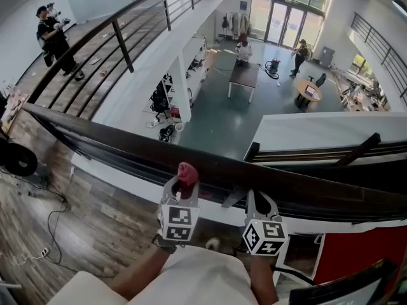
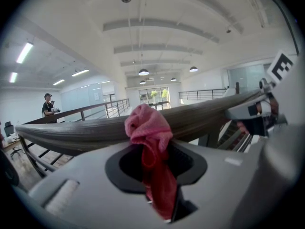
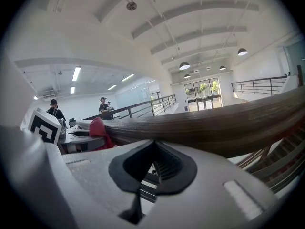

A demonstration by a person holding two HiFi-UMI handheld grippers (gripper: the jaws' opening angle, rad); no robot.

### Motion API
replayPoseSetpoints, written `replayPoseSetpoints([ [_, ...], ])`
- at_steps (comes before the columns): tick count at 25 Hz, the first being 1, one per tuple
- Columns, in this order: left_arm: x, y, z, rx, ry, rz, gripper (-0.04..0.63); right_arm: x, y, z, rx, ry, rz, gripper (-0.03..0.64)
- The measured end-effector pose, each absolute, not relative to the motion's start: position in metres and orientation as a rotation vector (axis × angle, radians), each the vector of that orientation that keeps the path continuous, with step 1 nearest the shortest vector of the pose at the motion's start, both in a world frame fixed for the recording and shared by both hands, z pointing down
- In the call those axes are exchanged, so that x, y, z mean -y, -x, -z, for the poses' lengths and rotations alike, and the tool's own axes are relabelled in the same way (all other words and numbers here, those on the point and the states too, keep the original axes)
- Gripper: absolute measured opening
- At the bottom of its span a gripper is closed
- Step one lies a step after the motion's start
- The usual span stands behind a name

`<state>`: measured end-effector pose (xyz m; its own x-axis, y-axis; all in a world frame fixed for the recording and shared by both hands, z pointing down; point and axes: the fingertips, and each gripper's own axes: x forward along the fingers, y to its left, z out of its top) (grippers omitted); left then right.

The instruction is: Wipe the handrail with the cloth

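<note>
The dark wooden handrail point(image 1: 127, 142) crosses the head view from left to lower right. My left gripper point(image 1: 186, 184) is shut on a bunched pink-red cloth point(image 1: 187, 171) at the rail's near edge. In the left gripper view the cloth point(image 2: 145, 125) sticks up between the closed jaws of the left gripper point(image 2: 148, 148), right in front of the handrail point(image 2: 81, 133). My right gripper point(image 1: 259, 196) is just to the right, also at the rail, shut and empty. In the right gripper view its jaws point(image 3: 155, 144) are closed below the handrail point(image 3: 228, 123), and the cloth point(image 3: 98, 128) shows at left.
Beyond the rail is a drop to a lower floor with a table point(image 1: 243, 75) and people. A person point(image 1: 56, 38) stands on the walkway at far left behind a barred railing point(image 1: 121, 43). Cables point(image 1: 54, 218) lie on the wooden floor. A red panel point(image 1: 362, 253) stands at lower right.
</note>
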<state>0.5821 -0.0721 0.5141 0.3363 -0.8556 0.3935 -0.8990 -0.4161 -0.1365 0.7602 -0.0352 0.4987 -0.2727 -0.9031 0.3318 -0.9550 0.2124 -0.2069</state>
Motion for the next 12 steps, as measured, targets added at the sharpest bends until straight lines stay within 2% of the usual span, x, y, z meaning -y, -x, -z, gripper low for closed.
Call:
replayPoseSetpoints([
  [12,0.063,-0.621,-0.521,1.541,-2.516,-0.605,0.123,0.037,-0.772,-0.499,2.349,-1.802,-0.571,0.005],
])
